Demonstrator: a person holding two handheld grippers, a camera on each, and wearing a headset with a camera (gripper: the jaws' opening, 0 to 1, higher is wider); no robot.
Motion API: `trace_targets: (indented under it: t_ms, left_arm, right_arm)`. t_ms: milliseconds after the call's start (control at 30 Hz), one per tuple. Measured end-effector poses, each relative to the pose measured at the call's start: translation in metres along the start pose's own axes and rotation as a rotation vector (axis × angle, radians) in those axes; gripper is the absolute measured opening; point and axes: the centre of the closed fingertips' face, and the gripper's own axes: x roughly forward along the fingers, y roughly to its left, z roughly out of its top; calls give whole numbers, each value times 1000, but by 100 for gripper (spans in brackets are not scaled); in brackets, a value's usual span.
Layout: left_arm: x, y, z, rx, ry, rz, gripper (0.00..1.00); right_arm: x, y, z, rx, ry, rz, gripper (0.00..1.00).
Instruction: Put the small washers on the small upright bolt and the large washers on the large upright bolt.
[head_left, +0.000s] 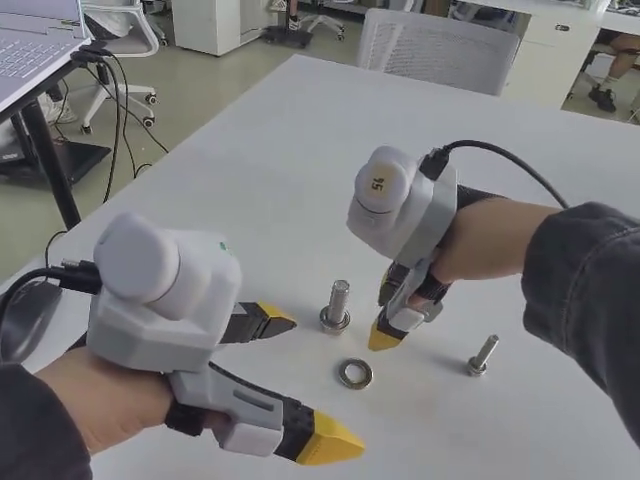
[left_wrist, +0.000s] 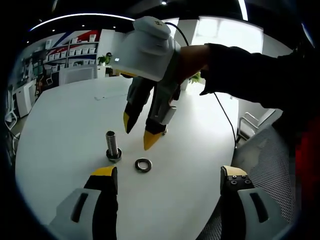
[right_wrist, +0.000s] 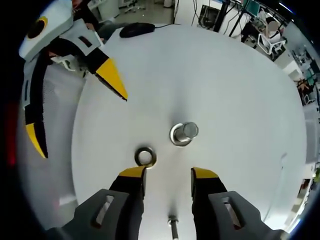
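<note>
White table, laptop on a desk beyond. Both tongs gape empty: left gripper low, right gripper near the loose washer, which lies just beside the large bolt, with the small bolt further right.

Small bolt mostly hidden behind right hand-held gripper.

Office or lab space. Far beyond the fingers of the left gripper: laptop on a desk, wheeled chair. Past the white table, a mesh chair.
</note>
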Motion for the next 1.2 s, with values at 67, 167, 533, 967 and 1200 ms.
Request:
trace_targets:
  t_ms: [67,167,533,967,1200]
  left_arm:
    - [0,0,0,2,1,0,84]
    - [0,0,0,3,3,0,84]
    - [1,1,1,6,6,5,84]
    - [1,2,2,5,5,9,84]
    - [1,3,2,3,7,13,84]
  right_arm:
    - [1,3,-1,2,2,6,38]
    - [1,7,-1,5,-1,7,38]
    - [8,21,-2,3,-1,25,38]
    - [27,32,-1,2,-3,53,38]
    - [34,31,3,2,-10,53,37]
